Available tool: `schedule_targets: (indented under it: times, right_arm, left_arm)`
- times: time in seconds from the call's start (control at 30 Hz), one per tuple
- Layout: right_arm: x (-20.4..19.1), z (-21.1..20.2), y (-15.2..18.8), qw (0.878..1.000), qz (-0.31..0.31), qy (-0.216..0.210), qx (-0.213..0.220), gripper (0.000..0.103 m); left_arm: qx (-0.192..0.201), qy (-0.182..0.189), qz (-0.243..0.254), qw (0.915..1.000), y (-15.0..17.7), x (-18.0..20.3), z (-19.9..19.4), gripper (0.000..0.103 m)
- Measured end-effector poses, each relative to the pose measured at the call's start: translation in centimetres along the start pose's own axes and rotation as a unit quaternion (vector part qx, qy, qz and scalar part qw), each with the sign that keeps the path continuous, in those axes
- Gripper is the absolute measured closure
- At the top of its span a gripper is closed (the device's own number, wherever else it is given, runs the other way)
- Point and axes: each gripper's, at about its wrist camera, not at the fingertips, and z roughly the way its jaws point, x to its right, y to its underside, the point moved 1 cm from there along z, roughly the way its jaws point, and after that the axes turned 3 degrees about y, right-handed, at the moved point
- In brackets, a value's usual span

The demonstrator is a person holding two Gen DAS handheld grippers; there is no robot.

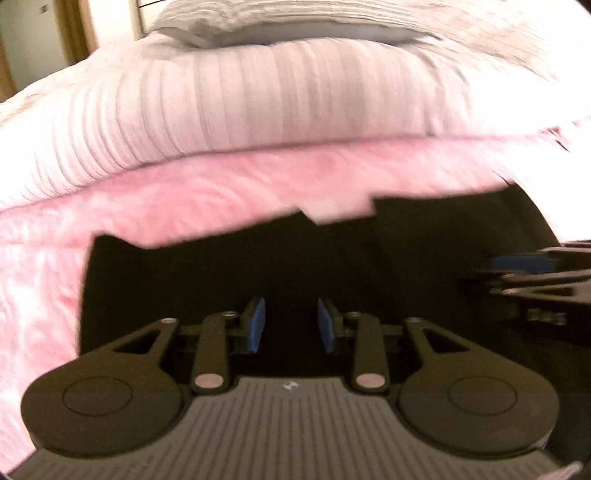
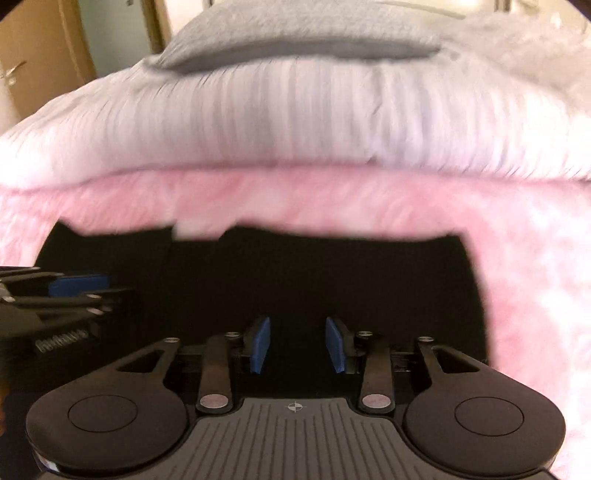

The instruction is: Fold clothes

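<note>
We see a black cloth garment (image 1: pixel 295 258) lying flat on a fluffy pink blanket (image 1: pixel 184 195), filling the lower middle of both wrist views. Beyond the blanket, across the upper half of each frame, lies a white ribbed bed cover (image 1: pixel 258 103), and at the top centre a grey pillow (image 1: pixel 288 33).

The left wrist view shows the left gripper (image 1: pixel 291 325) low in the centre, its blue pads (image 1: pixel 256 325) spread apart with only the dark cloth visible behind the gap; nothing is pinched. At its right edge the right gripper (image 1: pixel 524 269) enters sideways, blurred. This view alone shows the garment's left edge, running down the left of the frame against the pink pile, and a pale patch (image 1: pixel 340 210) breaking the garment's far edge.

The right wrist view shows the right gripper (image 2: pixel 298 345) with pads likewise spread and empty, and the left gripper (image 2: pixel 79 286) coming in at the left edge. Only here do we see the garment's right edge, a straight border in the right of the frame, and a wooden door with a handle (image 2: pixel 22 66) in the upper left.

The far edge of the garment is uneven in both views. Open pink blanket surrounds the cloth to the left, right and beyond. The two grippers sit side by side, near each other, over the dark cloth; whether the fingers touch it we cannot tell.
</note>
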Motion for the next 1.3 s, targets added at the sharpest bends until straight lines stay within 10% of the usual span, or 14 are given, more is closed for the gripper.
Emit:
schedule_targets:
  times: [0.17,0.33,0.7,1.3]
  right_arm:
    - [2.6,-5.5,3.7,0.998,0.026,-0.002,-0.054,0.065]
    - [3.1,-12.3,12.9,0.993,0.03,-0.009,-0.112,0.065]
    - [1.5,-26.6,28.9,0.987,-0.05,0.061,-0.14,0.065]
    - [1.9,-34.9,43.0,0.997,0.041,0.031,0.051,0.065]
  left_arm:
    - [-0.022,0.041,0.007,0.9989,3.4,-0.7,-4.9,0.079]
    - [-0.07,0.082,-0.01,0.9941,13.7,0.2,-11.4,0.079]
    - [-0.099,-0.005,-0.017,0.9949,28.3,2.5,-26.5,0.079]
    - [0.077,0.059,0.071,0.9927,38.8,4.1,-30.1,0.078]
